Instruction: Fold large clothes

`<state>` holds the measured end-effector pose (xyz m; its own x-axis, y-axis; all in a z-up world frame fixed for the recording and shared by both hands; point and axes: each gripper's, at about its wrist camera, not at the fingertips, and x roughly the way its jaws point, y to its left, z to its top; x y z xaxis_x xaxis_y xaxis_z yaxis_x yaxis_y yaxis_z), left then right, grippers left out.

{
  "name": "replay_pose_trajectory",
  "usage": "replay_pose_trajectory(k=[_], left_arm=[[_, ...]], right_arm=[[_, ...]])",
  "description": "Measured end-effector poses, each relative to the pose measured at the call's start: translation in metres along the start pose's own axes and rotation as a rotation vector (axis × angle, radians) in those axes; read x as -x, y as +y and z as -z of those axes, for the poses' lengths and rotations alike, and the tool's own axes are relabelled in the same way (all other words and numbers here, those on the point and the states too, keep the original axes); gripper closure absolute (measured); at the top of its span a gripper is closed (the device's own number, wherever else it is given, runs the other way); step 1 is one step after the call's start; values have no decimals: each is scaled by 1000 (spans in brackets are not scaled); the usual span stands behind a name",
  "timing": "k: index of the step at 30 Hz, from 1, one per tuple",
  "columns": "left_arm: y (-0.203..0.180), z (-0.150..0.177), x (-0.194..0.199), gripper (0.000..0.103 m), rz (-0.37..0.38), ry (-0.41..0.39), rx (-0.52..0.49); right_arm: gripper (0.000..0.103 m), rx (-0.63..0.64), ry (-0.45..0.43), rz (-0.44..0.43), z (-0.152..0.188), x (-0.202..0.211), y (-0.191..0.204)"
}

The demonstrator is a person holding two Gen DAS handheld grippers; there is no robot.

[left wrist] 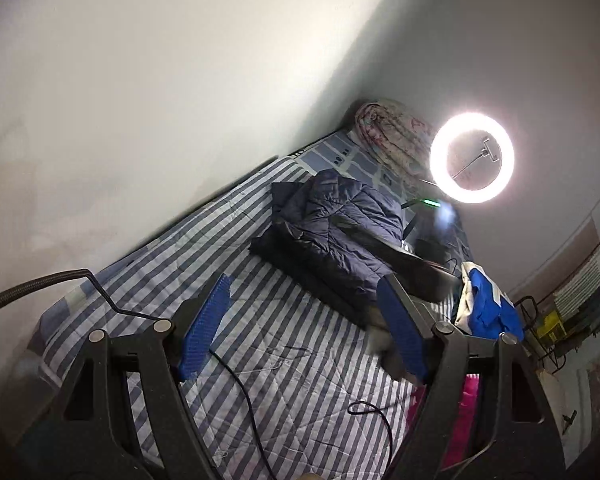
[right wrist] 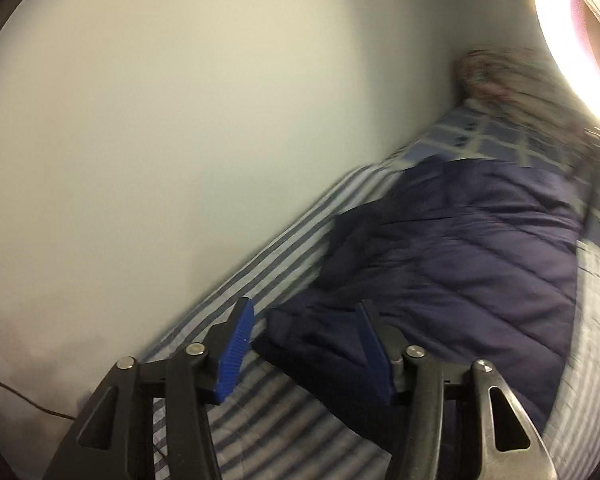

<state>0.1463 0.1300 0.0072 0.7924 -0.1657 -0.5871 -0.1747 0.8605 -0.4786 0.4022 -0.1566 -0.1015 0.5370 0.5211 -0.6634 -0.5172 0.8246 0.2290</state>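
A dark navy quilted jacket [left wrist: 336,236] lies folded in a bundle on the striped bed sheet [left wrist: 260,360]. My left gripper [left wrist: 304,320] is open and empty, held above the sheet short of the jacket. In the blurred right wrist view the jacket [right wrist: 460,264] fills the right half. My right gripper [right wrist: 306,344] is open and empty, close over the jacket's near edge. The right gripper also shows in the left wrist view as a dark blurred shape [left wrist: 412,260] at the jacket's right side.
A white wall [left wrist: 140,120] runs along the bed's far side. A lit ring light [left wrist: 472,158] stands at the right. A rolled floral blanket [left wrist: 392,136] lies at the bed's head. Blue and white clothes [left wrist: 484,304] and pink fabric [left wrist: 464,412] lie at the right edge. Black cables [left wrist: 240,384] cross the sheet.
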Motion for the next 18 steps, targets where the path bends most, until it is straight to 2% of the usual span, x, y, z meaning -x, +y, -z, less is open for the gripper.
replay_pose_trajectory(k=[2,6,11,13,16,18], left_arm=[[-5,1,-7,25,-1,17,-15],[-18,6,-23,25,-25,43,-51],[-40,12,-57,25,-72,111,-127],[-40,13,-75,25,-89,149,-121],[-32,6,-103,25,-67,219,-20],[-33,-1,-117,25,-83,224,-30]], right_arm=[[31,-86,-23,42,9,27,-30],[27,-267,-6,74,38,55,-91],[24,-469,44,29,78,57,-148],[23,-532,61,-7,90,50,-160],[23,-574,81,-31,101,40,-166],[23,-589,85,-46,103,36,-167]])
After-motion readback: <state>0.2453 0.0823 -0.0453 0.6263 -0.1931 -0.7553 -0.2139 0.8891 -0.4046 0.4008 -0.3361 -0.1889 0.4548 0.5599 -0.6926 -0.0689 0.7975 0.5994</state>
